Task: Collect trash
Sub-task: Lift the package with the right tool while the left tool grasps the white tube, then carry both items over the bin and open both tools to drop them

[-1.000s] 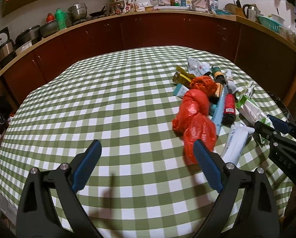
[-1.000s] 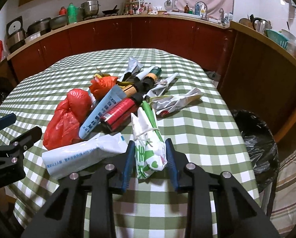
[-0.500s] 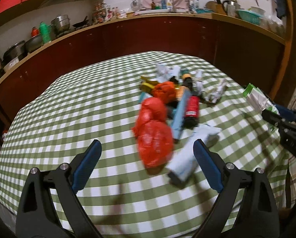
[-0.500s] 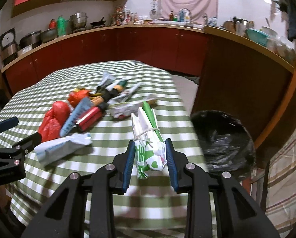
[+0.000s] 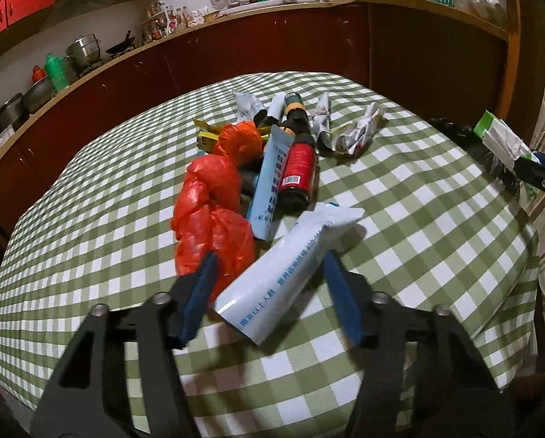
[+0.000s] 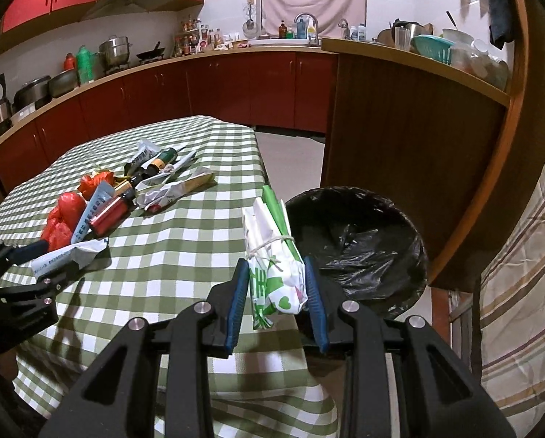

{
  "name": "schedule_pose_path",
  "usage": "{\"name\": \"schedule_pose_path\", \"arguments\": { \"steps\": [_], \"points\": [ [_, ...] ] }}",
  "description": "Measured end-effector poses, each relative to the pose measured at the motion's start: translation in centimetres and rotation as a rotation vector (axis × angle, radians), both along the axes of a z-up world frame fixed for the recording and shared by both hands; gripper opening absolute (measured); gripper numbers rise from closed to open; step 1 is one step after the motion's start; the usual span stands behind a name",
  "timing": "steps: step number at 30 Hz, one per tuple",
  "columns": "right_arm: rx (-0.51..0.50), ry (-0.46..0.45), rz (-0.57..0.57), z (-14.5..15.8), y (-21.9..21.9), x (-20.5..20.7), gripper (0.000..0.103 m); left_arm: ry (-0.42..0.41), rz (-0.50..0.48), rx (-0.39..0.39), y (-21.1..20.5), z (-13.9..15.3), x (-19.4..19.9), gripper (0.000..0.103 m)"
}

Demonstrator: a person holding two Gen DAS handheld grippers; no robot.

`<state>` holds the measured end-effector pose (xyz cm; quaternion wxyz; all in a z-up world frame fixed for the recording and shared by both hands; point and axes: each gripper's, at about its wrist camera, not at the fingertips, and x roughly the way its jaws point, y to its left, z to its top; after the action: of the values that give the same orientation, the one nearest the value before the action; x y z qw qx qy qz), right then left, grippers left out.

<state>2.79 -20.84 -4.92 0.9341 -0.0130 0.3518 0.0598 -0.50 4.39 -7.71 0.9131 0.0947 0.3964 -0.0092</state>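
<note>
My right gripper (image 6: 274, 284) is shut on a green-and-white wrapper bundle (image 6: 274, 255) tied with string, held at the table's right edge beside the black-lined trash bin (image 6: 360, 241). My left gripper (image 5: 269, 284) is open with its fingers on either side of a white and blue pouch (image 5: 287, 270) lying on the checked tablecloth (image 5: 400, 219). A red plastic bag (image 5: 214, 215) lies just left of the pouch. The right gripper with the bundle also shows in the left wrist view (image 5: 506, 146).
More trash lies in a heap beyond the pouch: a blue tube (image 5: 270, 182), a red can (image 5: 300, 171), a dark bottle (image 5: 294, 113), an orange bag (image 5: 239, 140) and crumpled wrappers (image 5: 356, 131). Kitchen counters (image 6: 163, 84) ring the table. A wooden counter end (image 6: 411, 127) stands behind the bin.
My right gripper carried the bundle right, from over the table to the bin's edge. My left gripper moved forward and narrowed around the white pouch.
</note>
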Motion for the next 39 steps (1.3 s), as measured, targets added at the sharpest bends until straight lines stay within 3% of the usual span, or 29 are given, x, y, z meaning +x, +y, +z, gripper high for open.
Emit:
{"name": "schedule_pose_path", "arguments": {
  "steps": [9,12,22,27,39],
  "points": [
    [0.011,0.000,0.004,-0.2,-0.2,-0.2,0.032,-0.022,0.016,-0.042,0.2,0.6,-0.4,0.037],
    [0.012,0.000,0.005,-0.3,-0.1,-0.2,0.032,-0.033,0.019,-0.061,0.5,1.1,-0.8,0.020],
    [0.011,0.004,0.010,-0.5,-0.1,-0.1,0.032,-0.039,0.009,-0.079,0.7,1.5,-1.3,0.018],
    [0.013,-0.003,0.008,-0.5,-0.1,-0.2,0.032,-0.109,0.015,-0.078,0.9,2.8,-2.2,0.018],
    [-0.004,-0.026,-0.019,-0.2,-1.0,0.0,0.032,-0.166,0.006,-0.094,-1.0,4.3,-0.9,0.015]
  ]
}}
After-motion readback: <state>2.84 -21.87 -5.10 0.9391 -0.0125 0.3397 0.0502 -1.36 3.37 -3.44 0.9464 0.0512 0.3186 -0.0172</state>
